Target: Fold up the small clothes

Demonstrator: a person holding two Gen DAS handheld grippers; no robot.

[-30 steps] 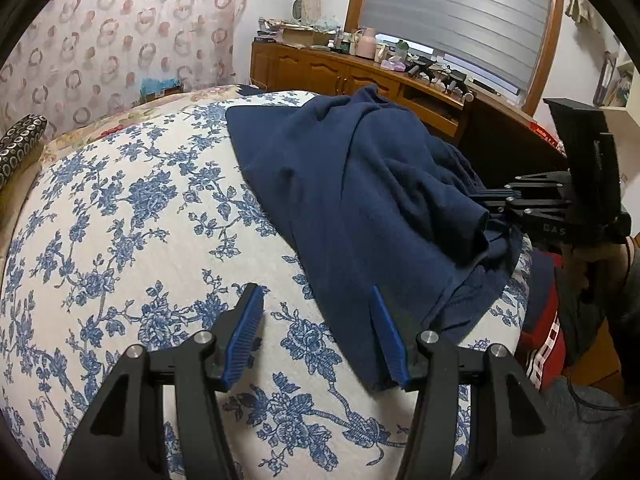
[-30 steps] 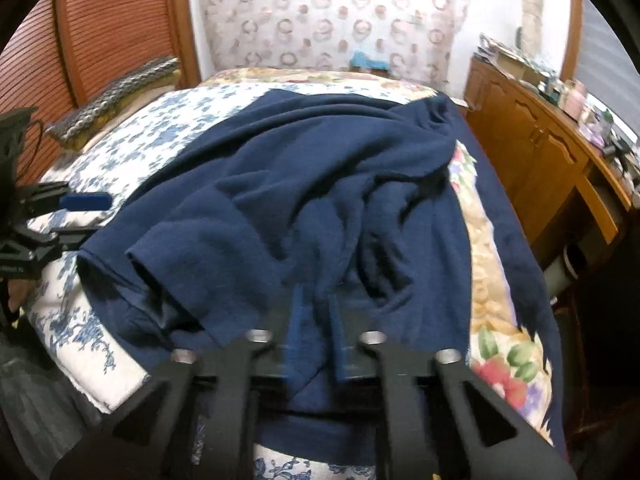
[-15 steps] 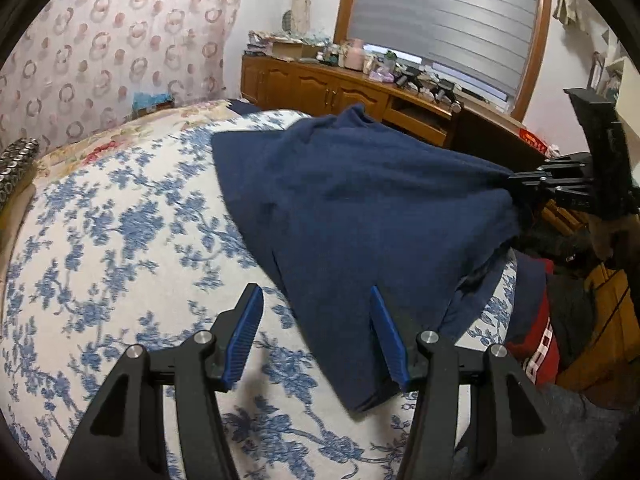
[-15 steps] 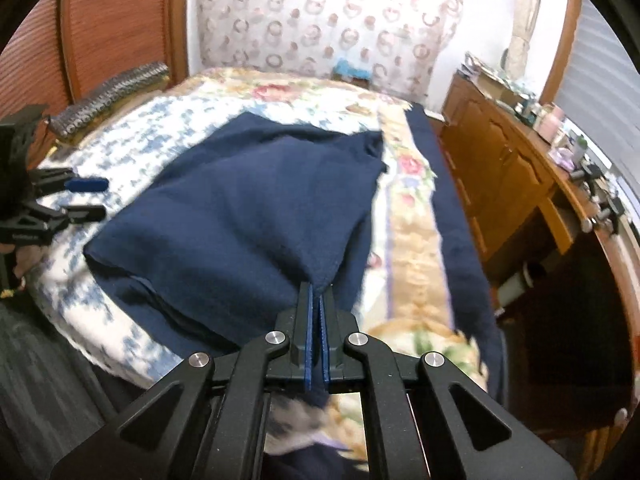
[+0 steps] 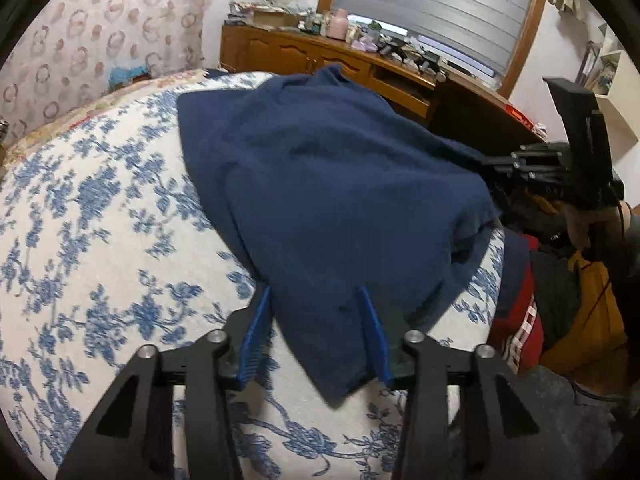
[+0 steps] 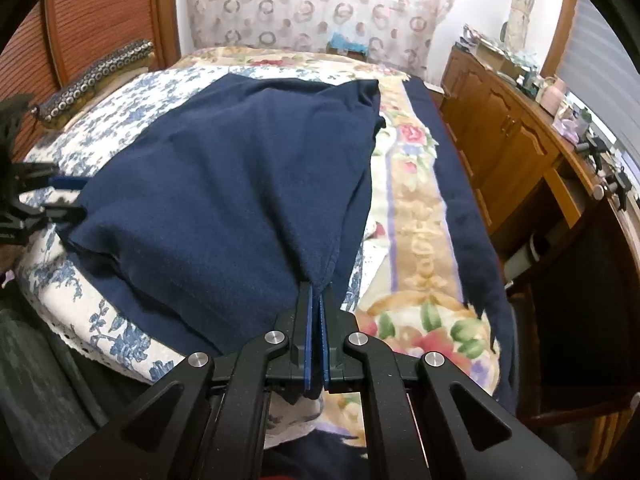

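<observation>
A navy garment (image 5: 340, 184) lies spread over the bed, pulled fairly flat. My left gripper (image 5: 316, 332) sits at its near corner, which lies between the blue pads; the jaws are closing but the pads stand apart from the cloth. In the right wrist view the same garment (image 6: 224, 184) runs to a point in my right gripper (image 6: 316, 336), which is shut on that corner and holds it just above the bed's edge. The right gripper (image 5: 500, 168) also shows at the garment's far right in the left wrist view. The left gripper (image 6: 60, 200) shows at the left edge of the right wrist view.
The bed has a blue-flowered white cover (image 5: 100, 240) and a rose-patterned blanket (image 6: 416, 216) along one side. A wooden sideboard (image 6: 508, 128) crowded with small items runs beside the bed. A red and dark pile of clothes (image 5: 520, 320) lies by the bed's corner. A studded bolster (image 6: 92, 76) rests near the headboard.
The right gripper closed on the garment's corner and drew it outward, so the rumpled cloth now lies stretched. The left jaws have narrowed around the near corner.
</observation>
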